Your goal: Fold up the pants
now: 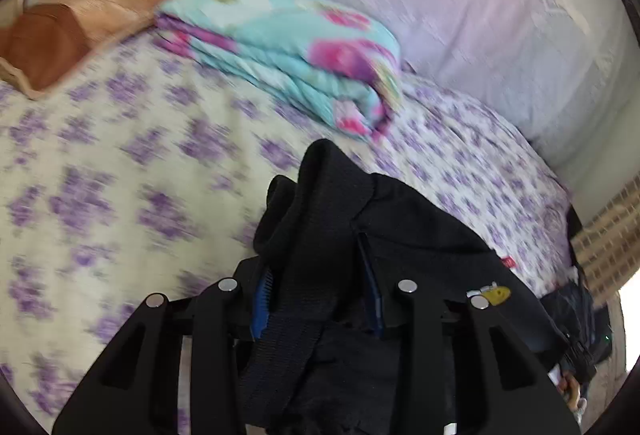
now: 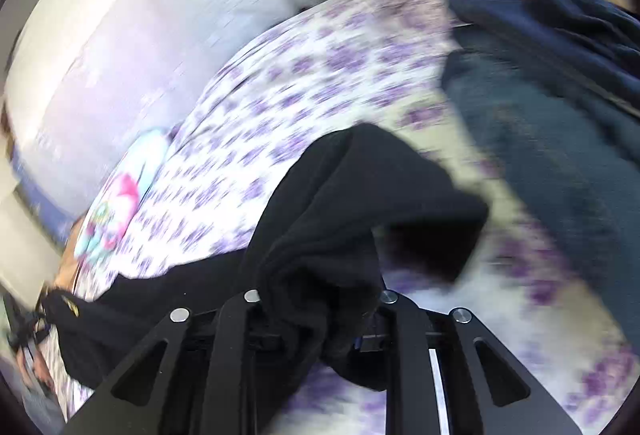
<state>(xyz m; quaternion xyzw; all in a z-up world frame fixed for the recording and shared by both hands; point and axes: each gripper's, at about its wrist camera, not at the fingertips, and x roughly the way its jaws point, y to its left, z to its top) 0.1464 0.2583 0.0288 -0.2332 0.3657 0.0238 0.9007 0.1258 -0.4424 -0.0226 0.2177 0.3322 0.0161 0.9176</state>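
Both claws pinch bunched, soft black knit pants (image 1: 400,227).

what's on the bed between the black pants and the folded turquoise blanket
Nothing: in the left wrist view only bare purple-flowered bedsheet separates the black pants from the folded turquoise blanket.

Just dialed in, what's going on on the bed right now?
A person is folding black fabric pants on the purple-flowered bedsheet. The left gripper and right gripper each have bunched black cloth between their jaws, lifted off the sheet. A folded turquoise-and-pink blanket lies farther back, untouched.
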